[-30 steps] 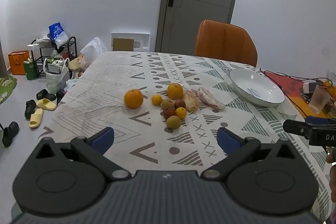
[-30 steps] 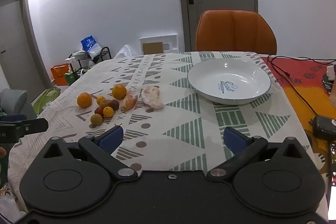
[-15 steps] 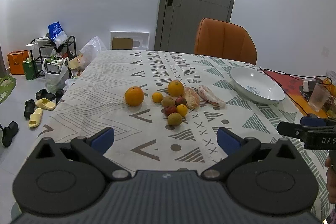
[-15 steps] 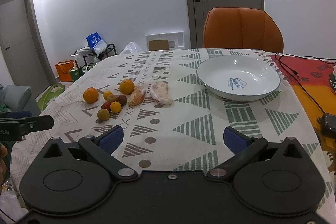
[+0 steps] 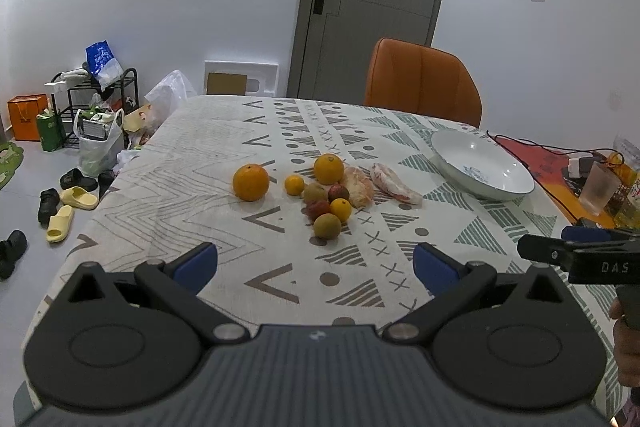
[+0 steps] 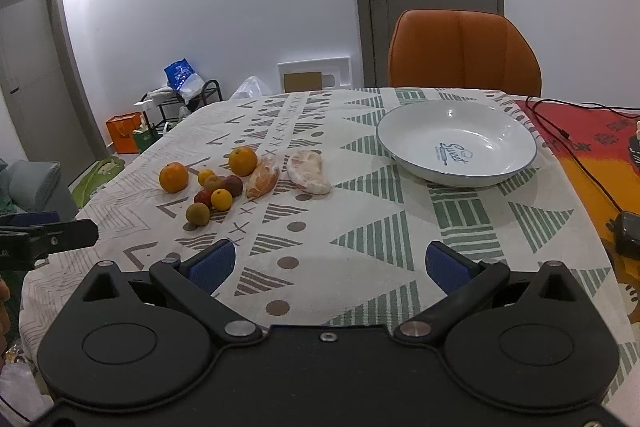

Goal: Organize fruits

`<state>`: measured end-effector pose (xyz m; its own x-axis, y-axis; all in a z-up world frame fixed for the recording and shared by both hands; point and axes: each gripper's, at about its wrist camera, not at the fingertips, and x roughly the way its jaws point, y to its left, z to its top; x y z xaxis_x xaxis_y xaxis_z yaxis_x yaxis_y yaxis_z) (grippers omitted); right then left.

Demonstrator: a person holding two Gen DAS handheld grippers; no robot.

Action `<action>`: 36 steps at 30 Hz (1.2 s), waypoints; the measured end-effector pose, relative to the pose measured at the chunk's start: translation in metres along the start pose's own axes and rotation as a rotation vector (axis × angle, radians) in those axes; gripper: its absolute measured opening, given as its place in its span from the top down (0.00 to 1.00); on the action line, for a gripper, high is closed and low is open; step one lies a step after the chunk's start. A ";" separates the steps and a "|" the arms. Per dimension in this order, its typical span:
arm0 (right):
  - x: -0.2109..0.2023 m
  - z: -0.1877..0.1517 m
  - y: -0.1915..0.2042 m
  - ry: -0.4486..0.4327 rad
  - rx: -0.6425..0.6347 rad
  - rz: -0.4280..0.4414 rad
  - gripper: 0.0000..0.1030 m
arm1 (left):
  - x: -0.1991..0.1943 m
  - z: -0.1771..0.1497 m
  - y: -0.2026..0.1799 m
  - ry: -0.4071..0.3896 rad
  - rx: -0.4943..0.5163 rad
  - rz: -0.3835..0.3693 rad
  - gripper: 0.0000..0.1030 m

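Observation:
A cluster of fruit lies mid-table on the patterned cloth: two oranges (image 5: pixel 251 182) (image 5: pixel 328 169), small citrus (image 5: pixel 294 185), several small brown and red fruits (image 5: pixel 327 225), and two wrapped peeled pieces (image 5: pixel 395 183) (image 6: pixel 262 180). An empty white bowl (image 5: pixel 516 171) (image 6: pixel 412 125) sits to their right. My left gripper (image 5: pixel 315 267) is open over the near table edge, well short of the fruit. Over the cloth in front of the bowl, my right gripper (image 6: pixel 327 267) is open and holds nothing.
An orange chair (image 5: pixel 420 83) stands at the far side. A red mat with cables (image 6: pixel 580 139), a black device (image 6: pixel 628 233) and a glass (image 5: pixel 600 187) sit at the right. Shoes, bags and a rack (image 5: pixel 96 99) clutter the floor at left.
Both grippers have drawn back and lifted slightly, so the fruit and bowl sit a little farther off. Both stay open. Nothing on the table has moved.

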<state>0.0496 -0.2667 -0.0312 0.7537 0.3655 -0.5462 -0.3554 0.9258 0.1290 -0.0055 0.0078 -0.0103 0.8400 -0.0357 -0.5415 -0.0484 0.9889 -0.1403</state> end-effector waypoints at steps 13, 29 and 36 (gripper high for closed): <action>-0.009 0.003 -0.005 -0.026 0.010 -0.023 0.00 | -0.005 0.001 -0.003 -0.018 0.001 0.008 0.00; -0.010 0.006 -0.009 -0.035 0.016 -0.031 0.00 | -0.008 0.002 -0.003 -0.025 0.005 0.006 0.00; -0.011 0.005 -0.009 -0.036 0.021 -0.025 0.00 | -0.009 0.002 -0.006 -0.034 0.015 -0.010 0.00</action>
<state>0.0473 -0.2790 -0.0223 0.7819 0.3451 -0.5192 -0.3249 0.9363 0.1331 -0.0118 0.0028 -0.0032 0.8580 -0.0406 -0.5120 -0.0324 0.9906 -0.1328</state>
